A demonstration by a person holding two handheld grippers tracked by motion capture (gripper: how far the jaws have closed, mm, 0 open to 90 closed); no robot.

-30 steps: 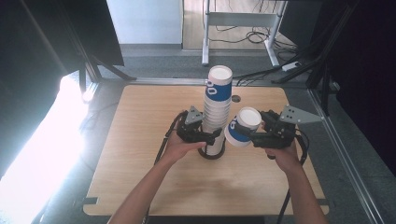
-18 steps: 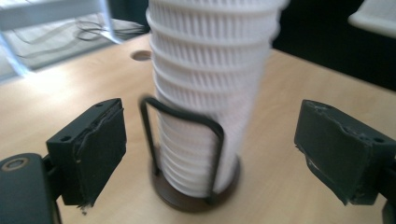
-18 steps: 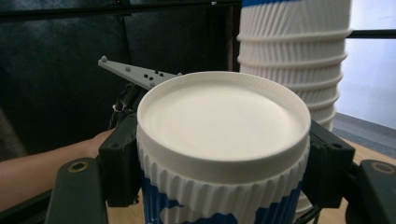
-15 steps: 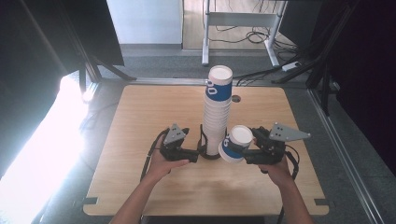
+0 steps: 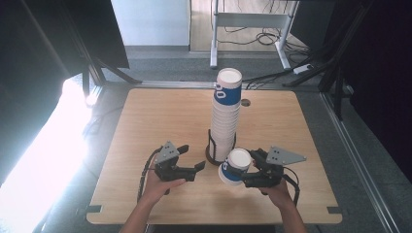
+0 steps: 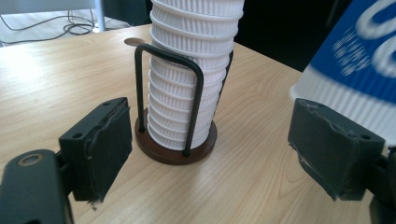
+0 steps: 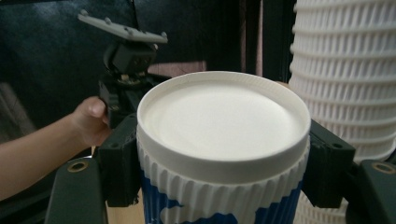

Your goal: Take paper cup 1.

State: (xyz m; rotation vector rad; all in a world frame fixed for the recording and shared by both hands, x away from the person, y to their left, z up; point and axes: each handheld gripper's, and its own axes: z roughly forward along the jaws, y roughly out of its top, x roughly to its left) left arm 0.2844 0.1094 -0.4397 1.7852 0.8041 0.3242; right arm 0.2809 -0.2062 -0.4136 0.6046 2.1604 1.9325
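Since the earlier frames both hands have drawn back from the stack toward the person's edge of the table, and the right gripper [image 5: 243, 175] has carried its cup lower and nearer the tabletop. The left gripper [image 5: 194, 167] has just been closing its jaws; they now stand roughly half apart with nothing between them, the pads clear of everything. In the left gripper view the two black pads [image 6: 100, 149] frame the foot of the cup stack [image 6: 187, 93], which stands in a wire cup holder [image 6: 175, 151] with a round brown base, ahead of the jaws and not touched by them.

The right gripper is clamped on a single blue and white paper cup [image 5: 235, 167], a pad pressing on each side of its ribbed wall just below the rim, as the right gripper view shows [image 7: 224, 149]. The cup is tilted, its closed white end turned toward the camera. It is held just beside the base of the stack [image 5: 224, 121], near the front right part of the wooden table [image 5: 145, 121].
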